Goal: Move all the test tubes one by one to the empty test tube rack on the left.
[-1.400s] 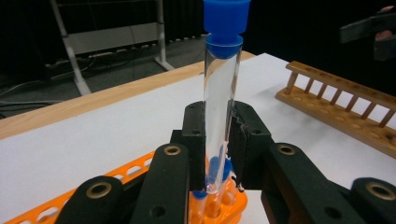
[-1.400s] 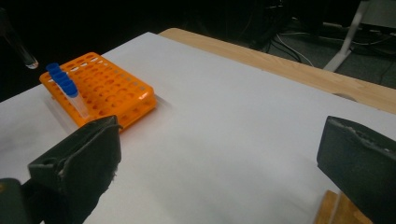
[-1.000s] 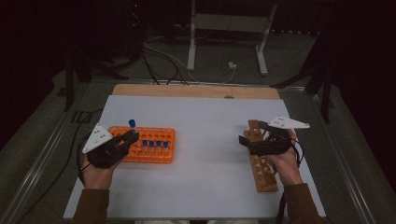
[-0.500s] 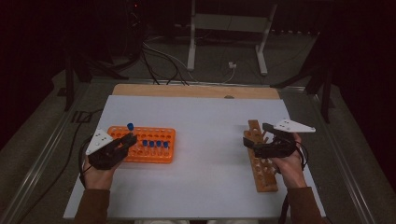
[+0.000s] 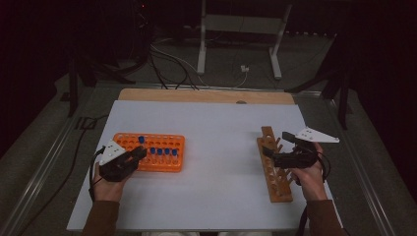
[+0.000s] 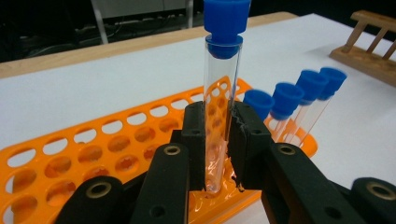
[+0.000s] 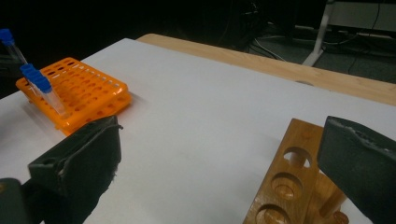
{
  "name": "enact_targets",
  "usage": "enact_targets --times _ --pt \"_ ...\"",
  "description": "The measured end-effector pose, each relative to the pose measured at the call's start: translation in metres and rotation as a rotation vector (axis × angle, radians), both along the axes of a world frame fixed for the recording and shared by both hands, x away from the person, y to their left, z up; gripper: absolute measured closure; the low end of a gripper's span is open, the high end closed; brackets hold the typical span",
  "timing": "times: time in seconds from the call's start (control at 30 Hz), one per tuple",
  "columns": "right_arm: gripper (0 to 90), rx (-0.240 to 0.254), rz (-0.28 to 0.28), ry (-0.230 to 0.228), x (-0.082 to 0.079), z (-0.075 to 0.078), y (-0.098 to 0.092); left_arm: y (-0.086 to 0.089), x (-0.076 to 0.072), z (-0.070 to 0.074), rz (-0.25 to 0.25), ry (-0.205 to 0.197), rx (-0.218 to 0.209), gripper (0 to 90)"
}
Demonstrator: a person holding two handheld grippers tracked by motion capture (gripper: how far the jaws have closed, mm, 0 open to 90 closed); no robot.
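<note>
Left gripper [image 6: 217, 140], lower centre of its own view: jaws clamped on a clear test tube [image 6: 219, 116] with blue cap, upright over the orange rack [image 6: 93, 154], tip at a rack hole. Four capped tubes [image 6: 299, 100] stand at right. Right gripper [image 7: 219, 168]: jaws wide apart, empty, over the wooden rack [image 7: 289, 186] at lower right.

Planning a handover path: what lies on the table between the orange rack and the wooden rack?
Nothing: in the high view only bare white tabletop separates the orange rack from the wooden rack.
</note>
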State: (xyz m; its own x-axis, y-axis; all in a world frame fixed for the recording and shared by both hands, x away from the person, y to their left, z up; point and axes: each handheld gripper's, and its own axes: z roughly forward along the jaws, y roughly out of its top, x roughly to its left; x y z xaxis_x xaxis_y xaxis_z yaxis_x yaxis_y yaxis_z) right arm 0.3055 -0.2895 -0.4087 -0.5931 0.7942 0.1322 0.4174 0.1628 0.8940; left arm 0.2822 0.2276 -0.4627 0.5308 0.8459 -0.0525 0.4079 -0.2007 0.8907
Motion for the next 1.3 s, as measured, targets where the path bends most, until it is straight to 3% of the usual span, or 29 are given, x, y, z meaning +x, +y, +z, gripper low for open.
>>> enact_targets --times 0.37,1.3 --pt "0.0 0.008 0.001 0.010 -0.001 -0.007 -0.001 -0.001 0.002 -0.013 0.003 0.044 0.035 77.9" --pt "0.0 0.016 -0.012 0.013 -0.003 -0.010 -0.008 -0.004 0.003 -0.023 -0.001 0.081 0.082 78.0"
